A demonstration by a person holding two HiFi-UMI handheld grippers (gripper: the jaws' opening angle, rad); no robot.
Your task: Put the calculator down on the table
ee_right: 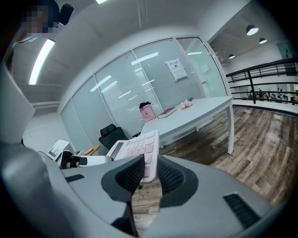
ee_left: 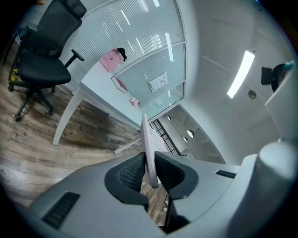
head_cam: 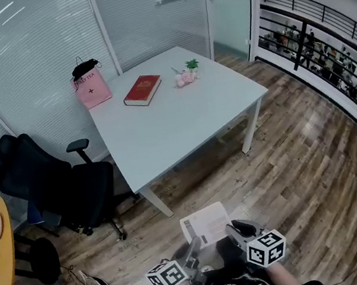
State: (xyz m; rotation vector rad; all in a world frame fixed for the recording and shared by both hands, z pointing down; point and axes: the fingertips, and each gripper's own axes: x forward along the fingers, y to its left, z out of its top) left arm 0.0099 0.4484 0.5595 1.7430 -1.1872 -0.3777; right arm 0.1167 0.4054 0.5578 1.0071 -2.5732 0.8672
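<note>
Head view has the calculator [head_cam: 205,225] held low over the floor [head_cam: 299,147], well short of the surface [head_cam: 181,115]. The left gripper [ee_left: 150,169] and right gripper [ee_right: 149,172] jaws each pinch an edge, probably to keep it steady.

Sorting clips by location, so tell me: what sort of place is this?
Most likely an office meeting area: a white rectangular table, a black wheeled office chair beside it, and glass partition walls with blinds. A black metal railing suggests a mezzanine.
</note>
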